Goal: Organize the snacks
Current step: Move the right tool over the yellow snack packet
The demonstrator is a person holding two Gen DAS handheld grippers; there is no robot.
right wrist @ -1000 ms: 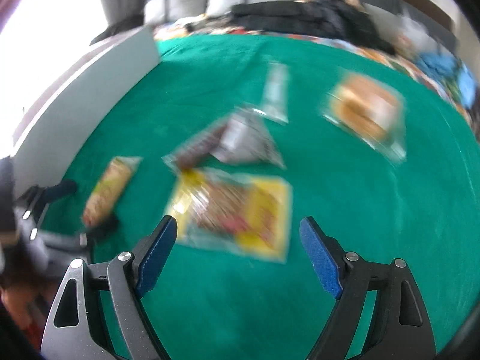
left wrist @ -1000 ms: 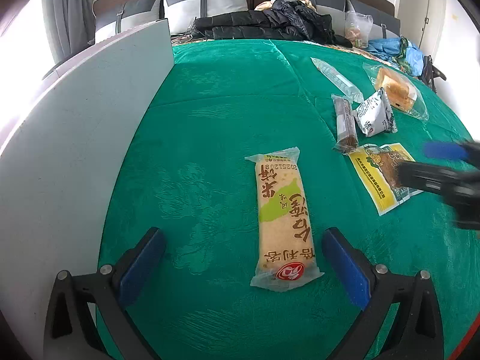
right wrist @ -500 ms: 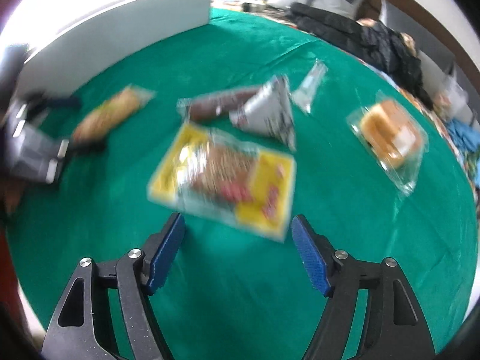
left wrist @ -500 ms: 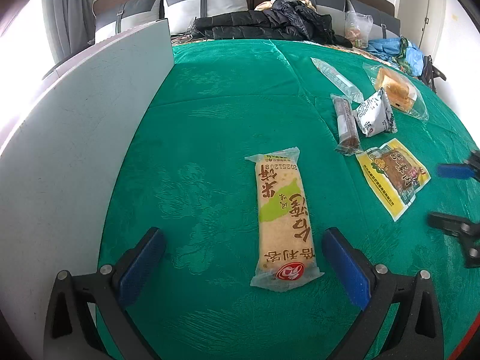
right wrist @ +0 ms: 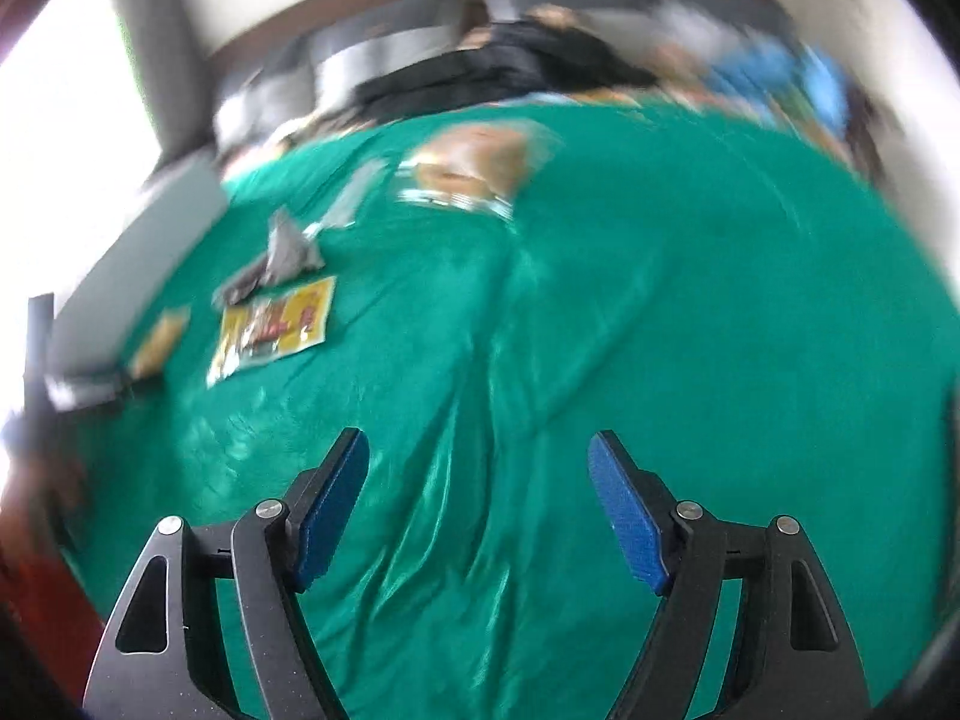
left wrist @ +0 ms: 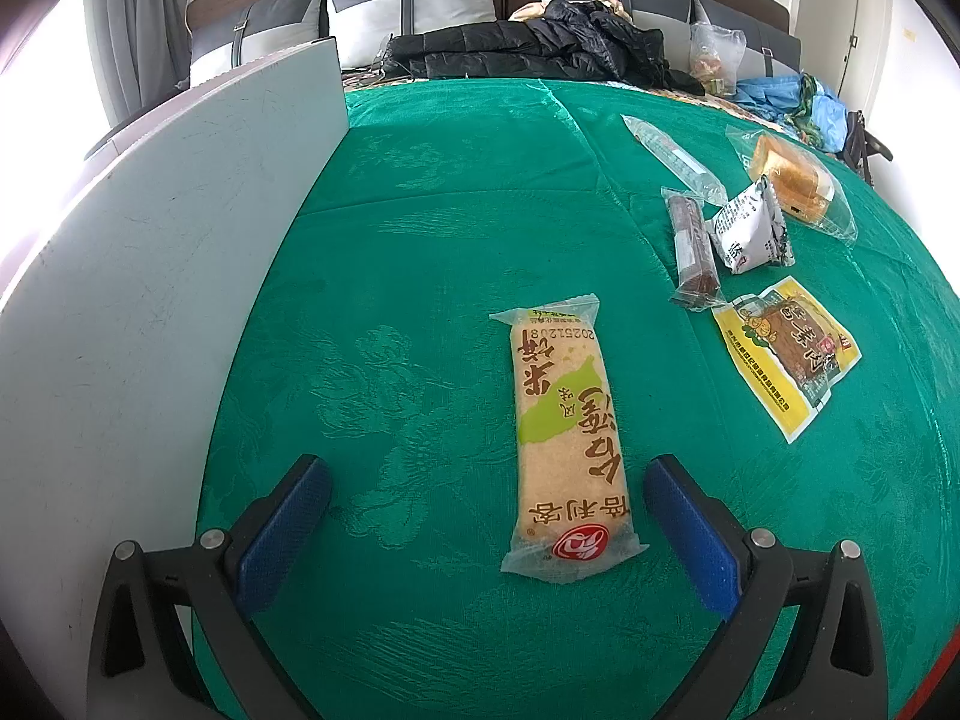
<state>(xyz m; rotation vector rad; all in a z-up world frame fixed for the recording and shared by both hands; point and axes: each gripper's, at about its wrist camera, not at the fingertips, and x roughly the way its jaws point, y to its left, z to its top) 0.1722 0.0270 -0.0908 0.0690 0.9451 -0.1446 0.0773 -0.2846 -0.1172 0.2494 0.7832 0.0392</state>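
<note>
Left gripper point(left wrist: 486, 516) spread wide, astride a long crinkly clear-wrapped tan rice-cake bar point(left wrist: 567, 444), untouched, on glossy embossed green cloth point(left wrist: 420, 252), right gripper point(right wrist: 477, 504) released, jaws just reopening slightly, nothing between them.

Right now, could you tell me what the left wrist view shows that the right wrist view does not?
Only the left wrist view shows the open left gripper around a rice cracker pack, lettering sharp. Only the right wrist view shows the open, empty right gripper over bare green cloth, blurred. Both show the yellow snack packet, the bagged bread and the white board.
</note>
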